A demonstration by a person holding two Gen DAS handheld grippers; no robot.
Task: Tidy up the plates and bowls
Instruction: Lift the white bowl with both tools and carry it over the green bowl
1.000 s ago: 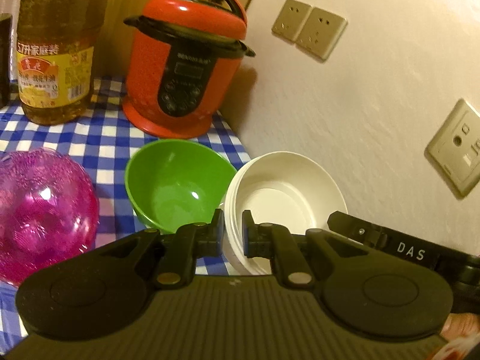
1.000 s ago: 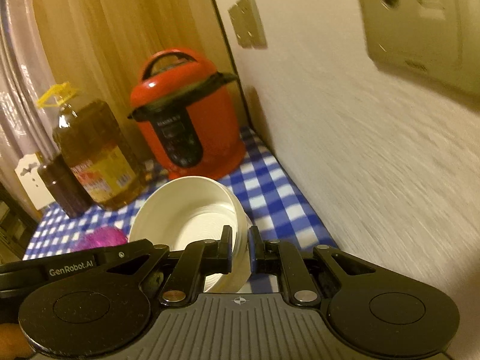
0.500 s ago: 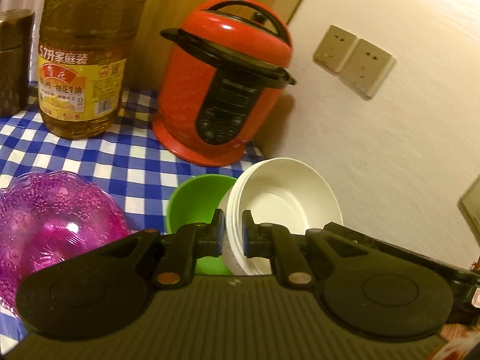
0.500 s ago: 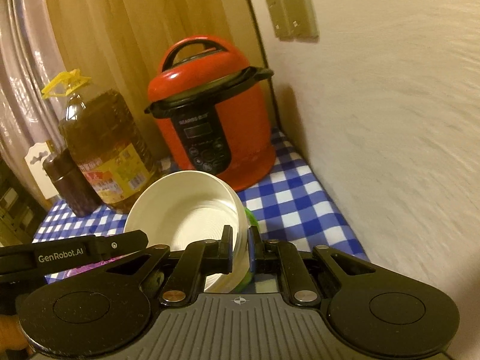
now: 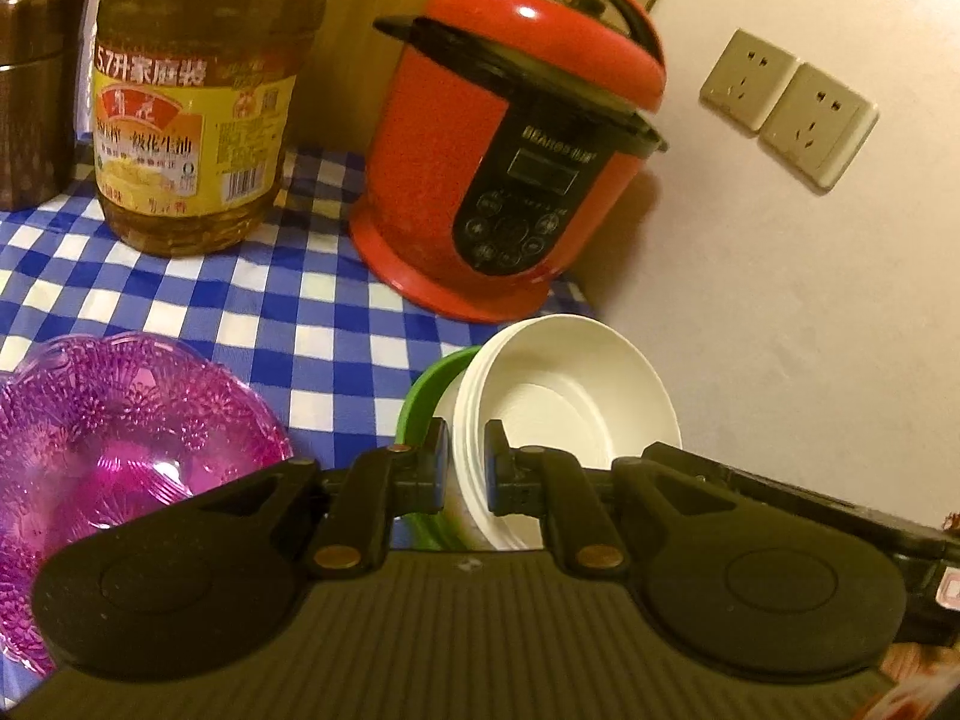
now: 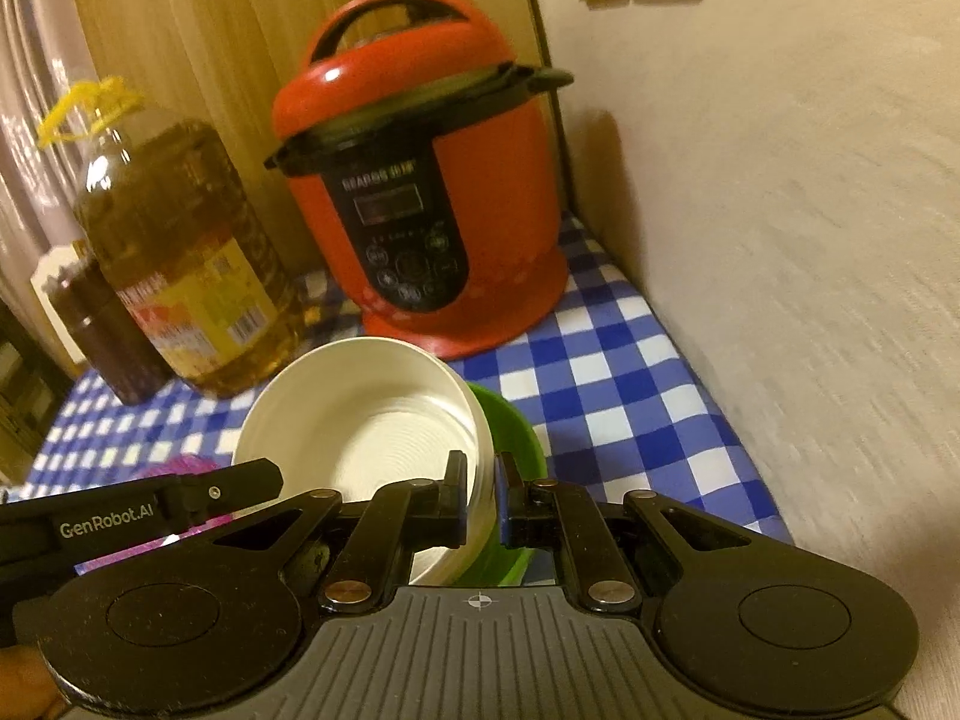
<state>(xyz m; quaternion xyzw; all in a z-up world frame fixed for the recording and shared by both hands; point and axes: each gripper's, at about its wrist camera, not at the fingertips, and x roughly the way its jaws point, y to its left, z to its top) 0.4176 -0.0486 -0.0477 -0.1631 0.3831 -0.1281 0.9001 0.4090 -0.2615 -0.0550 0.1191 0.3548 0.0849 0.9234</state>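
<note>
A stack of white bowls (image 5: 564, 408) is held tilted over a green bowl (image 5: 429, 396) on the blue checked cloth. My left gripper (image 5: 465, 468) is shut on the stack's near left rim. My right gripper (image 6: 483, 504) is shut on the stack's right rim (image 6: 480, 480), with the white stack (image 6: 366, 420) to its left and the green bowl (image 6: 510, 438) under and behind it. A pink glass bowl (image 5: 114, 456) sits to the left on the cloth. The green bowl's inside is mostly hidden by the white stack.
A red pressure cooker (image 5: 510, 162) stands at the back by the wall. A big oil bottle (image 5: 192, 102) and a dark jar (image 5: 36, 90) stand at the back left. The white wall (image 5: 810, 300) with sockets runs close on the right.
Both grippers have carried the white stack to the left, over the green bowl, which is now largely covered. The cooker and the bottle look nearer.
</note>
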